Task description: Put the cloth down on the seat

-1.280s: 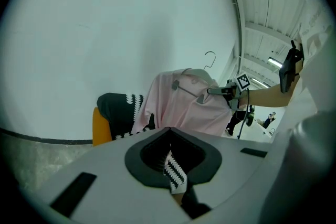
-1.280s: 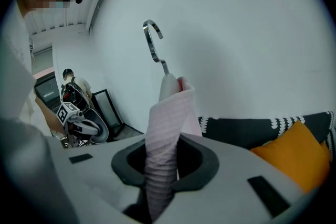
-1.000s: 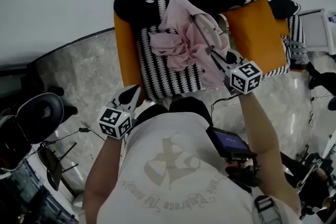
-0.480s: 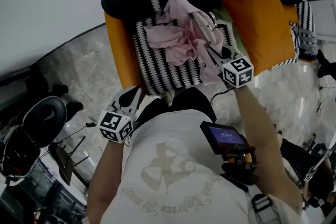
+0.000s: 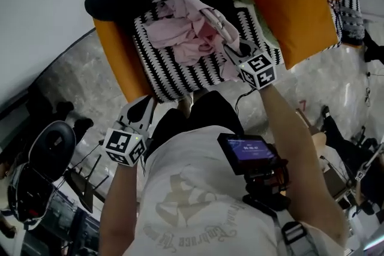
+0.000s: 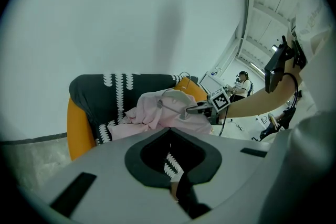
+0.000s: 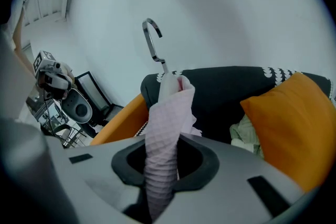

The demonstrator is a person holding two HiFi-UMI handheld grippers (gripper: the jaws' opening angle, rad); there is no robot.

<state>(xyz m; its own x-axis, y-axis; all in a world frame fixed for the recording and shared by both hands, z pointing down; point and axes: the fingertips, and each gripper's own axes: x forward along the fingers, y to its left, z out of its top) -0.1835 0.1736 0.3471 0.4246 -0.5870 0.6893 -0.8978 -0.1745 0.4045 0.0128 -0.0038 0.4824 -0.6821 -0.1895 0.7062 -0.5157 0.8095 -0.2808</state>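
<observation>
A pink cloth (image 5: 180, 39) on a white hanger (image 5: 219, 21) lies bunched on the black-and-white seat (image 5: 174, 72) of an orange-sided armchair. My right gripper (image 5: 233, 49) reaches over the seat's right part and is shut on a fold of the cloth (image 7: 168, 128). The hanger's metal hook (image 7: 152, 42) stands up beyond the jaws. My left gripper (image 5: 141, 114) hangs by the person's hip in front of the chair, apart from the cloth (image 6: 152, 110). Its jaws look closed with nothing in them.
An orange cushion (image 5: 288, 3) leans on the chair's right side, with a pale green cloth (image 5: 243, 0) behind it. A black office chair (image 5: 51, 150) and cables stand on the marble floor at the left. A small screen (image 5: 246, 150) hangs at the person's chest.
The head view has swung, so the chair sits higher and further left in the picture. The right gripper stays shut on the cloth over the seat. The left gripper has sunk a little.
</observation>
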